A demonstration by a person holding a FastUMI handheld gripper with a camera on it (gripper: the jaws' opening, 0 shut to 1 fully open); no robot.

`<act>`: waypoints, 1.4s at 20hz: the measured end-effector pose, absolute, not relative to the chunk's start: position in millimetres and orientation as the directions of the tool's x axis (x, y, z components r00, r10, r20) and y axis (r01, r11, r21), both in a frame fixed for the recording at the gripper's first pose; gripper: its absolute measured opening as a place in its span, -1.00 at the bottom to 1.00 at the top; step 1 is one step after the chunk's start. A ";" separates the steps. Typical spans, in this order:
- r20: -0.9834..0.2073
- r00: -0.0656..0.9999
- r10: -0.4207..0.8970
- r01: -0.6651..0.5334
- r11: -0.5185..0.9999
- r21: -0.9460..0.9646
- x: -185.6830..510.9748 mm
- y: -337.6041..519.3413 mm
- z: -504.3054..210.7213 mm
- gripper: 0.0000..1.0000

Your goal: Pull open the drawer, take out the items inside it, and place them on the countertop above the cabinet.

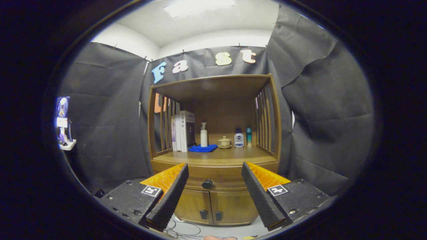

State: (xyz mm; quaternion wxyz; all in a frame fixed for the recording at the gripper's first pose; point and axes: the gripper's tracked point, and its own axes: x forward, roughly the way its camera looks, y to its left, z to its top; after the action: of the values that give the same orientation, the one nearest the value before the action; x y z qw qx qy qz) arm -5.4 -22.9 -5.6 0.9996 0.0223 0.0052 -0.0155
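Gripper view: the gripper [213,173] stands wide open and holds nothing, its ridged fingers [171,193] framing the wooden cabinet [213,200]. The drawer [217,184] is closed, with its dark round knob [207,183] at twelve o'clock between the fingertips, well beyond them. The countertop [217,156] lies above it, carrying books, bottles and a blue cloth [202,148]. The knob looks rigid, small and likely smooth; it is the only hold, best pinched squarely. The drawer probably slides stiffly.

The wooden drawer [213,184] was closed, its dark round knob [207,183] facing forward, directly beneath the countertop [217,156] and above two cabinet doors [215,206].
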 end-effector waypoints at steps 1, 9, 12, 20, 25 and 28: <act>-0.011 1.000 -0.024 0.024 0.999 0.045 -5.0 -22.5 -7.7 1.00; -0.025 1.000 -0.004 0.005 1.000 0.030 9.2 -13.3 -18.0 1.00; -0.034 0.999 -0.006 0.006 1.000 0.021 21.8 -12.2 -24.9 1.00; -0.108 0.993 -0.045 0.046 0.999 0.008 75.7 -15.6 -72.5 1.00; -0.196 0.980 -0.025 0.029 0.999 0.015 119.3 -8.9 -120.8 1.00; -0.202 0.978 -0.042 0.048 0.999 0.025 151.6 -6.7 -134.7 1.00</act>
State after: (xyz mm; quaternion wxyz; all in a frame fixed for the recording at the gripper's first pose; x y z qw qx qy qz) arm 151.6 -6.7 -134.7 0.9945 0.0150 0.1013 -0.0228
